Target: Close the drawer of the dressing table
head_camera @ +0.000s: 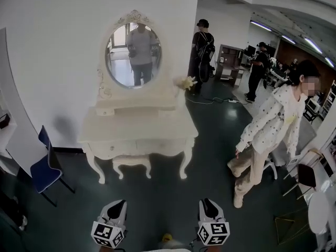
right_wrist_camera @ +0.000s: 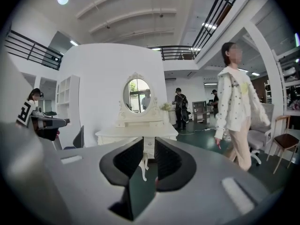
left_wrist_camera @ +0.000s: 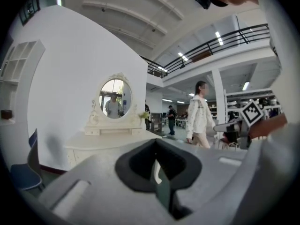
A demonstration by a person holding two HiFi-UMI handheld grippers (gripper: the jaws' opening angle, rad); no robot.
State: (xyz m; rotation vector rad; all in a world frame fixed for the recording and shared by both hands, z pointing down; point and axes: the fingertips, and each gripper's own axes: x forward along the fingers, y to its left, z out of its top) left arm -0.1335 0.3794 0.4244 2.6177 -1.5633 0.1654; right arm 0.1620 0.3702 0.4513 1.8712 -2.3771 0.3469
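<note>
- Dressing table [head_camera: 137, 127] against the white wall, far centre; cream-white, with curved legs. Well apart from both hand-held grippers.
- Drawer [head_camera: 113, 149] in the front apron, left of the middle, just below the surface. Too small here to tell whether pulled out or flush.
- Oval mirror [head_camera: 133, 56] upright at the back of the surface, with a person's reflection in it. Small yellow flowers [head_camera: 187, 81] at the far right corner.
- Matching stool [head_camera: 131, 164] tucked under the table, between the front legs.
- Blue chair [head_camera: 46, 167] left of the table, near the wall.
- Left hand-held gripper [head_camera: 116, 206] at the near edge, left of centre, above the dark green floor [head_camera: 210, 156] and aimed at the table. Black pads [left_wrist_camera: 136, 165] set narrow, only a slim slit between them. Nothing held; just a table leg and the floor showing through from far behind.
- Right hand-held gripper [head_camera: 207, 205] at the near edge, right of centre, level with the left one and pointed the same way. Pads [right_wrist_camera: 126, 163] a little apart, gap narrow. Nothing held, only a distant table leg in the gap.
- Person in a pale spotted jacket [head_camera: 270, 125] mid-stride on the right, well clear of the table.
- Two people in dark clothes [head_camera: 202, 46] farther back, beyond the wall's right end.
</note>
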